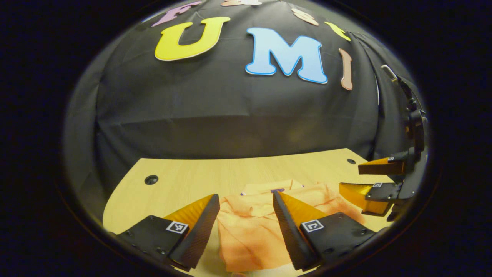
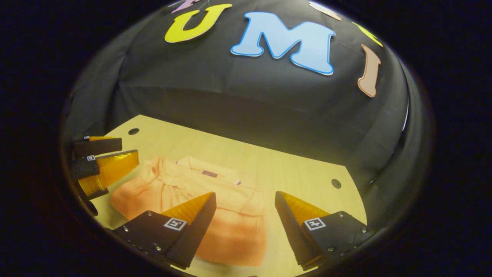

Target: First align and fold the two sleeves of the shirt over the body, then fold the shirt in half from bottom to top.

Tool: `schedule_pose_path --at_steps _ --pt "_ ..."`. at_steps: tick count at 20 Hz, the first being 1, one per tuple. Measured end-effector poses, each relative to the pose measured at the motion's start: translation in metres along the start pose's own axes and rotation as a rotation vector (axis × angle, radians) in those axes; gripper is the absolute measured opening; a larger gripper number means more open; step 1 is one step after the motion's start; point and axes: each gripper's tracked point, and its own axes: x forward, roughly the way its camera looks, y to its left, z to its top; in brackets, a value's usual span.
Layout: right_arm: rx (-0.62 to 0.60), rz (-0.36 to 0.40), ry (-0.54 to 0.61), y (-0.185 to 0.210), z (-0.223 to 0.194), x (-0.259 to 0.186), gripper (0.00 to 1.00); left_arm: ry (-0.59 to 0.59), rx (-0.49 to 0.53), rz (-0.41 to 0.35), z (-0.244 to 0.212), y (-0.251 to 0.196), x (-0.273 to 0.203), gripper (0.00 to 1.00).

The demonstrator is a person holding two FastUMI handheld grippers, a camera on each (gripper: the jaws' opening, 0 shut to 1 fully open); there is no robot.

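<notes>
on table, shirt (grippers apart)

left gripper and right gripper both hover with fingers spread, seemingly holding nothing.

The shirt is seen as a soft peach-orange, with a small purple label at its paler collar. The desk is shown in light yellowish wood grain, marked by dark round holes. The booth wall is draped in plain black cloth.
</notes>
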Motion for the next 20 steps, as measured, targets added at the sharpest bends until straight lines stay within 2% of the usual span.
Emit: schedule_pose_path --at_steps 3,7,13,20 --pt "0.018 0.007 -0.05 -0.004 0.008 -0.033 0.95 -0.035 0.009 0.019 0.008 -0.007 -0.025 0.94" --pt "0.029 -0.008 -0.119 -0.016 0.017 -0.076 0.95 -0.08 0.011 0.03 0.022 -0.022 -0.059 0.94" --pt "0.067 0.016 -0.22 -0.031 0.022 -0.141 0.95 -0.159 0.004 0.062 0.038 -0.051 -0.119 0.94" --pt "0.081 0.063 -0.276 -0.046 -0.001 -0.2 0.95 -0.23 0.006 0.102 0.028 -0.084 -0.186 0.94"
